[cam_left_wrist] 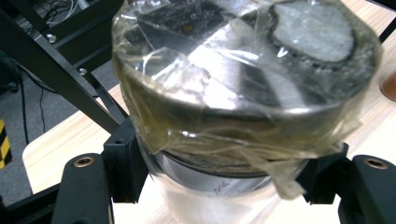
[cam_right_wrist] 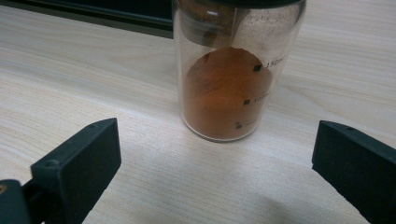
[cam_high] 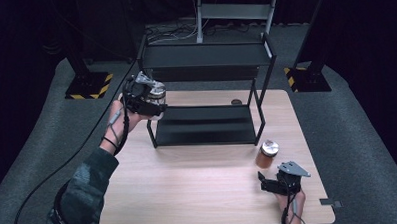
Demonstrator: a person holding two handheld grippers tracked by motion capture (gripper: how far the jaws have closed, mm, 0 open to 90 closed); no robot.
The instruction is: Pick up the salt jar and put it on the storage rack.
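My left gripper [cam_high: 153, 104] is shut on a clear glass jar [cam_high: 156, 93], held in the air just left of the black two-shelf rack [cam_high: 204, 56]. In the left gripper view the jar [cam_left_wrist: 243, 93] has a metal lid wrapped in clear tape, and both jaws clamp it just under the lid. My right gripper [cam_high: 266, 182] rests low at the table's front right, open. A second jar [cam_high: 266, 154] with orange-brown powder stands on the table just beyond it. In the right gripper view this powder jar [cam_right_wrist: 229, 79] stands upright ahead of the wide-apart jaws, apart from both.
The rack stands at the back middle of the wooden table [cam_high: 199, 187], its lower shelf [cam_high: 204, 124] bare. A small dark round object [cam_high: 236, 101] lies behind the lower shelf. Grey carpet [cam_high: 32, 143] surrounds the table, with yellow-black striped stand bases [cam_high: 88, 88] at the back.
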